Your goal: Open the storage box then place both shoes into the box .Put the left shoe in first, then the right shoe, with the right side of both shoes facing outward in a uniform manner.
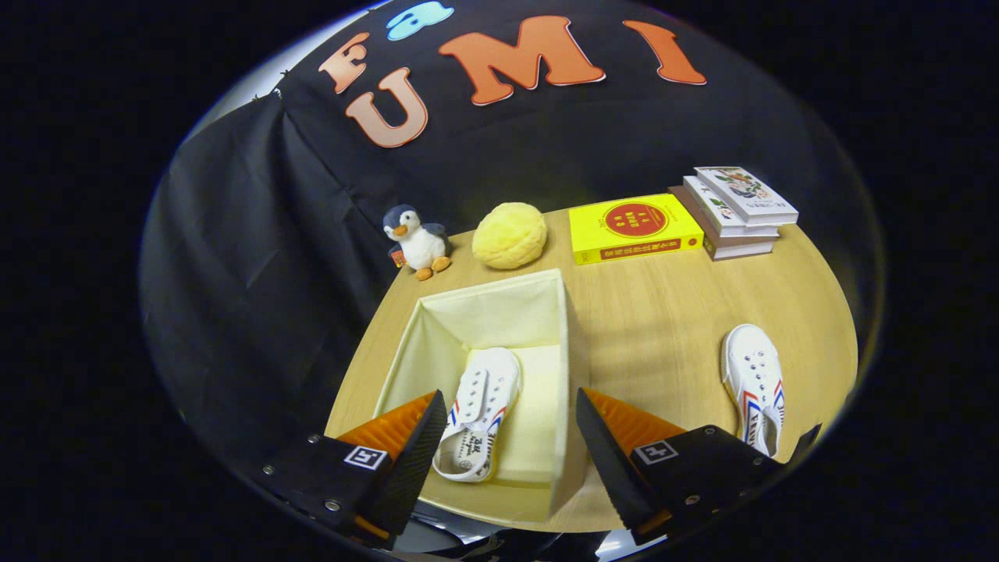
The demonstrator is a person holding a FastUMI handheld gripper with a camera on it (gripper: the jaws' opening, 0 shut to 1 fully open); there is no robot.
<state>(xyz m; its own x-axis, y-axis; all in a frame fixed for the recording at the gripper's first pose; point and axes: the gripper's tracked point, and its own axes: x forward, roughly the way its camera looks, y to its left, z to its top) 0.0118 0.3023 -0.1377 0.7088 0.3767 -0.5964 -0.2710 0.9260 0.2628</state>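
The gripper hangs with fingers spread wide, gripping nothing. Between them, below, a white canvas shoe lies in the open cream fabric storage box. Right of the fingers, a second white shoe rests on the wooden table. Beyond sit a plush penguin, yellow ball and books.

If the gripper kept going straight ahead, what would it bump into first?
Probably the white canvas shoe lying inside the open cream fabric storage box. The open gripper points down at it, with the shoe between its fingers. Depth is hard to judge here.
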